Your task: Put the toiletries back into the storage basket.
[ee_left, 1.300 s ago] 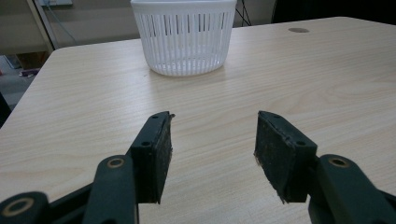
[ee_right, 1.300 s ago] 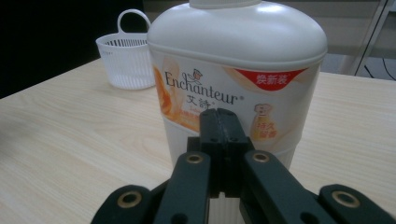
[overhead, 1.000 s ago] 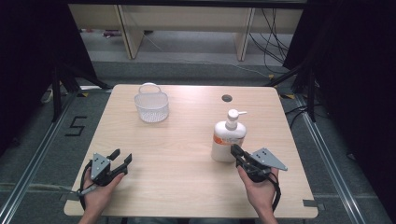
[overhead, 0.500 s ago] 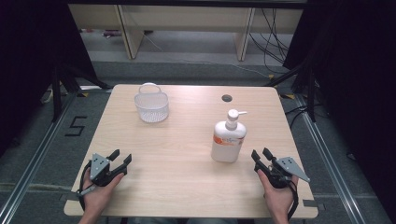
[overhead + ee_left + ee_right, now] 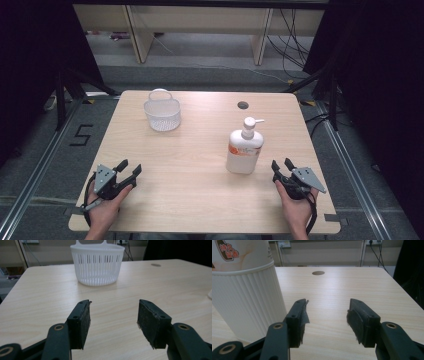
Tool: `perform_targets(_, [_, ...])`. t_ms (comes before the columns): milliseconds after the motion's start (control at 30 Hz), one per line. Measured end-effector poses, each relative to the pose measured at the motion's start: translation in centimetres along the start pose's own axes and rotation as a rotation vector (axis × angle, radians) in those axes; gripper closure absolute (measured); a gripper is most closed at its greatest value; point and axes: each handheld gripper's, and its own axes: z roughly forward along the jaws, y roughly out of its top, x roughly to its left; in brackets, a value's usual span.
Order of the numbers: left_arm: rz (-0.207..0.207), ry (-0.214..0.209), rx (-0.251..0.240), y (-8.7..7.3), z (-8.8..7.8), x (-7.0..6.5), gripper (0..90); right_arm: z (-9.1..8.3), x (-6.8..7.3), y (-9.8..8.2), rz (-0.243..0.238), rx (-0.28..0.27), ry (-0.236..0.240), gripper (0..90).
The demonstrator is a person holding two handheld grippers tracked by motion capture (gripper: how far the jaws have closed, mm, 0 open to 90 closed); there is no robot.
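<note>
A white pump bottle [image 5: 244, 150] with an orange label stands upright on the wooden table [image 5: 200, 150], right of centre; it looms at the left of the right gripper view [image 5: 244, 297]. My right gripper [image 5: 281, 167] rests open just right of the bottle, apart from it, with nothing between its jaws [image 5: 327, 315]. A white slotted basket [image 5: 162, 111] sits at the back left, seen ahead in the left gripper view [image 5: 97, 263]. My left gripper [image 5: 128, 170] lies open near the front left edge, holding nothing [image 5: 113, 322].
A round dark hole [image 5: 243, 105] is set in the table top near the back edge, seen also in the right gripper view [image 5: 318, 272]. Shelving legs and cables stand on the floor beyond the table. Metal floor rails run along both sides.
My right gripper has drawn back from the bottle's base to the right and toward the front edge. The bottle stays upright where it was. The left gripper has not moved.
</note>
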Motion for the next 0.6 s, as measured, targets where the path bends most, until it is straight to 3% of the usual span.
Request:
perform_targets(33, [0.000, 0.000, 0.000, 0.0, 0.0, 0.0, 41.6, 0.1, -0.1, -0.1, -0.018, -0.017, -0.006, 49.1])
perform_targets(67, [-0.002, -0.010, -0.010, 0.5, -0.1, -0.5, 41.0, 0.2, 0.1, -0.1, 0.011, -0.016, 0.000, 49.1])
perform_targets(100, [0.007, -0.017, -0.013, 0.8, -0.2, -0.7, 40.6, 0.2, 0.0, -0.2, 0.012, -0.013, -0.005, 49.0])
perform_targets(133, [0.007, -0.027, -0.020, 1.1, -0.2, -1.0, 40.1, 0.2, -0.1, -0.2, -0.012, -0.018, -0.022, 48.9])
perform_targets(167, [0.007, -0.034, -0.024, 1.3, -0.2, -1.2, 39.5, 0.2, -0.2, -0.2, -0.005, -0.013, -0.028, 48.7])
perform_targets(200, [0.006, -0.035, -0.021, 1.7, -0.3, -1.5, 39.1, 0.2, 0.0, -0.3, 0.034, -0.015, -0.027, 48.7])
perform_targets(267, [-0.001, -0.047, -0.027, 2.3, -0.3, -2.1, 38.2, 0.2, -0.6, -0.4, -0.007, -0.022, -0.035, 48.7])
perform_targets(333, [-0.002, -0.057, -0.027, 3.0, -0.2, -2.8, 37.1, 0.2, -0.6, -0.6, 0.032, -0.020, -0.043, 48.7])
perform_targets(367, [-0.004, -0.065, -0.030, 3.5, -0.1, -3.3, 36.9, 0.1, -0.7, -0.5, 0.017, -0.004, -0.049, 48.6])
perform_targets(433, [-0.001, -0.089, -0.038, 4.5, 0.2, -4.4, 36.4, 0.3, -1.0, -0.7, 0.005, -0.027, -0.050, 48.6])
perform_targets(467, [-0.001, -0.089, -0.038, 4.5, 0.2, -4.4, 36.0, 0.3, -0.9, -0.8, 0.032, -0.014, -0.047, 48.6])
perform_targets(500, [0.007, -0.116, -0.046, 5.2, 0.7, -5.4, 35.8, 0.3, -0.8, -0.8, 0.047, -0.011, -0.048, 48.6])
perform_targets(600, [0.035, -0.155, -0.049, 6.1, 1.5, -7.1, 34.8, 0.3, -0.8, -0.8, 0.029, -0.003, -0.069, 48.6])
